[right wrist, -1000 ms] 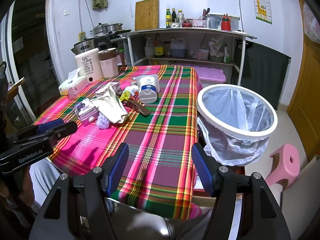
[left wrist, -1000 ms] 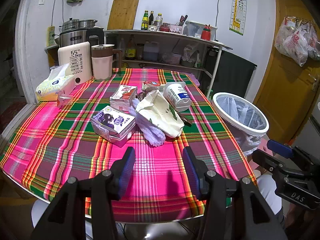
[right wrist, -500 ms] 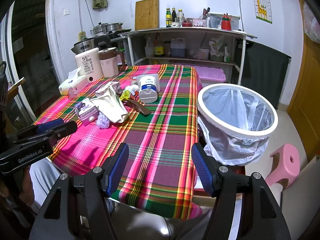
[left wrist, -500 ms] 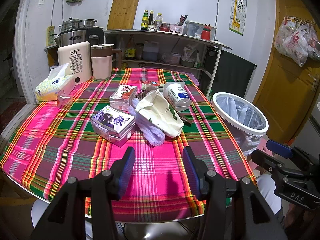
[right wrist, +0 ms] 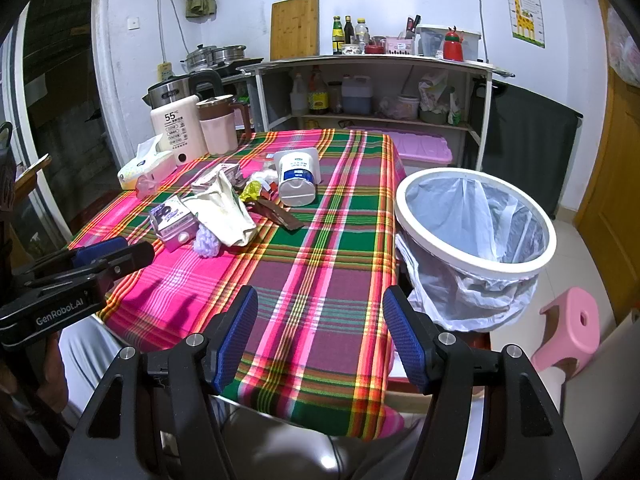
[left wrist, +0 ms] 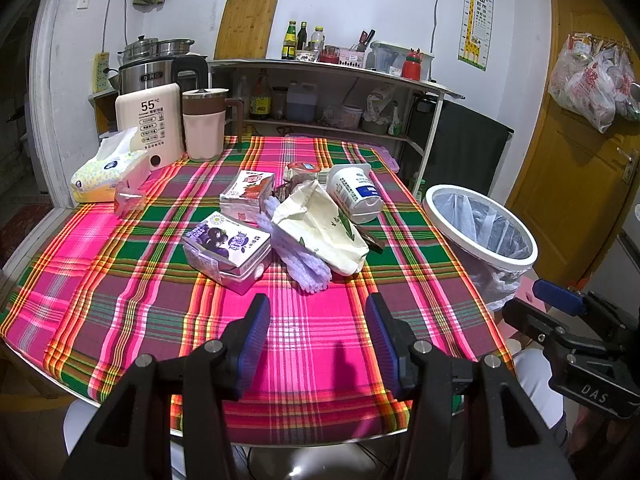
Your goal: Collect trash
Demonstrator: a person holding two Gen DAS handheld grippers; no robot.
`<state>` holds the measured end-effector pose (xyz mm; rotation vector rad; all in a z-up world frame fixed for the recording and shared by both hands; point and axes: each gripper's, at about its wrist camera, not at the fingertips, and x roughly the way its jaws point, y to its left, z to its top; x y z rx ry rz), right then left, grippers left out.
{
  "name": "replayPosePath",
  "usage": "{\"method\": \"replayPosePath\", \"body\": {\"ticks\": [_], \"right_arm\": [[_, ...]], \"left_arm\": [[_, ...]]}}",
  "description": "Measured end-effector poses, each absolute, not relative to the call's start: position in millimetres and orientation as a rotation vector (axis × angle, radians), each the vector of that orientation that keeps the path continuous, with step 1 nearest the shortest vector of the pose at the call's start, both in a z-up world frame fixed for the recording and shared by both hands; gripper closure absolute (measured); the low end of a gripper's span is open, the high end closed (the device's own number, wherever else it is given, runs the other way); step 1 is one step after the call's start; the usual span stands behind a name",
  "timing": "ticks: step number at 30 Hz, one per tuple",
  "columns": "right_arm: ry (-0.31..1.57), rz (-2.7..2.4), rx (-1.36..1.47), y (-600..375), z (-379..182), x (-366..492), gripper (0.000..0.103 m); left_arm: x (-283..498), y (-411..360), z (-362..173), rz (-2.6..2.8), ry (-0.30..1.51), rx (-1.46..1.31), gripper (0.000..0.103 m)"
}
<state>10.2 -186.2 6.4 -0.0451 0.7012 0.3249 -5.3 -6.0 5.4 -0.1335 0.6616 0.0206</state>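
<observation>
Trash lies in a heap mid-table: a purple drink carton (left wrist: 226, 250), a red carton (left wrist: 248, 194), a cream paper bag (left wrist: 320, 228), a lilac foam net (left wrist: 306, 270), a white tub on its side (left wrist: 356, 192) and brown wrappers (right wrist: 276, 214). A white-rimmed bin with a plastic liner (right wrist: 476, 220) stands at the table's right edge. My left gripper (left wrist: 318, 338) is open and empty over the near table edge, short of the heap. My right gripper (right wrist: 320, 336) is open and empty over the near right corner, beside the bin.
A tissue pack (left wrist: 108, 170), a white heater box (left wrist: 150, 128) and a pink jug (left wrist: 204, 128) stand at the table's far left. A shelf unit with bottles (left wrist: 332, 92) is behind. A pink stool (right wrist: 572, 330) sits on the floor at the right.
</observation>
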Motion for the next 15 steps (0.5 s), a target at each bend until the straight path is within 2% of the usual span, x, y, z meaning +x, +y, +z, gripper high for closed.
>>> {"method": "replayPosePath", "body": {"ticks": [15], "right_arm": [[0.712, 0.374, -0.04, -172.8, 1.9, 28.6, 0.037]], "left_arm": [[10.2, 21.2, -8.1, 0.051, 0.691, -0.202, 0.052]]}}
